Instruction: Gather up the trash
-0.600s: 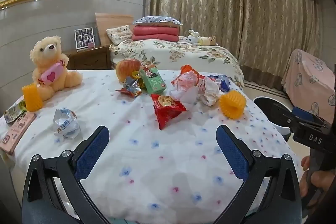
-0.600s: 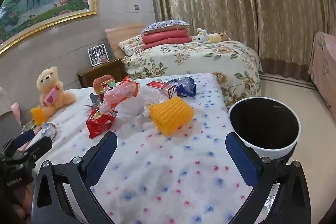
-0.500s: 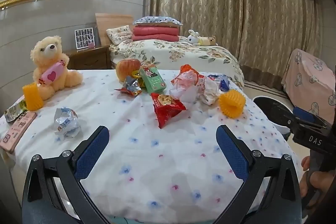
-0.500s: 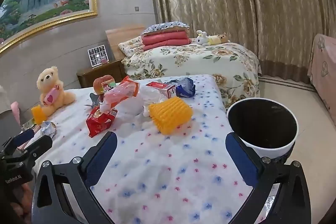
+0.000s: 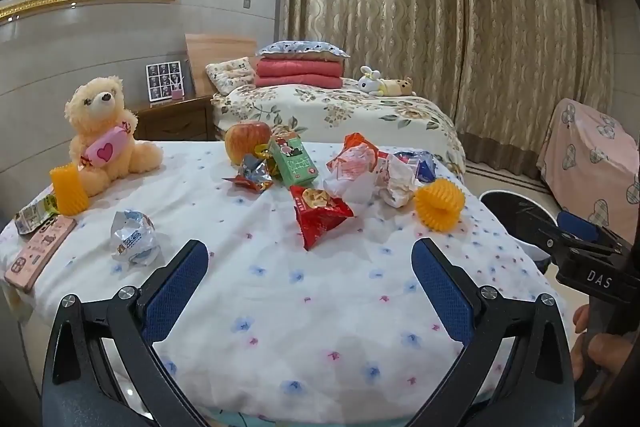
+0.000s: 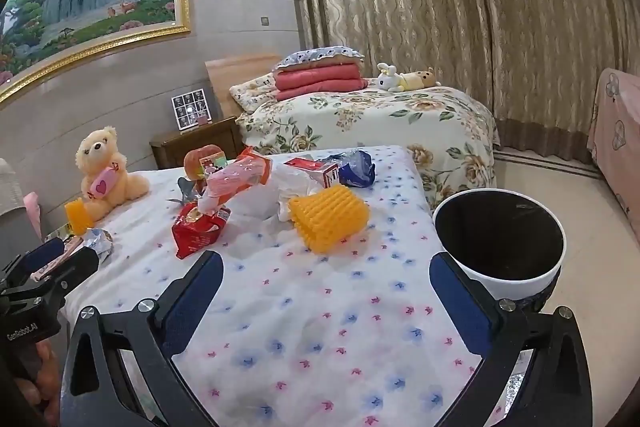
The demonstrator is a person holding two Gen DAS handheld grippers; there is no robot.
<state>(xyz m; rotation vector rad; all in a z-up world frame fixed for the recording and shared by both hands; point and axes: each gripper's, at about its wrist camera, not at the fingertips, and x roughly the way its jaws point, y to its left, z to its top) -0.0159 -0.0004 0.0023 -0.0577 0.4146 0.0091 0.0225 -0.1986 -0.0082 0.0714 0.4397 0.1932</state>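
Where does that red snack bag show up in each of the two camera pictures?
Left wrist view: the red snack bag lies just right of centre, on the bed in front of the wrapper pile.
Right wrist view: the red snack bag lies left of centre.
Shared landmark: the teddy bear, far left in both.

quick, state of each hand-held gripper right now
left hand-held gripper: open, holding nothing, over the bedsheet.
right hand-held gripper: open, holding nothing.

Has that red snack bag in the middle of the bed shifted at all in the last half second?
No. The red snack bag lies where it did, just in front of the green carton and left of the yellow ribbed foam sleeve.
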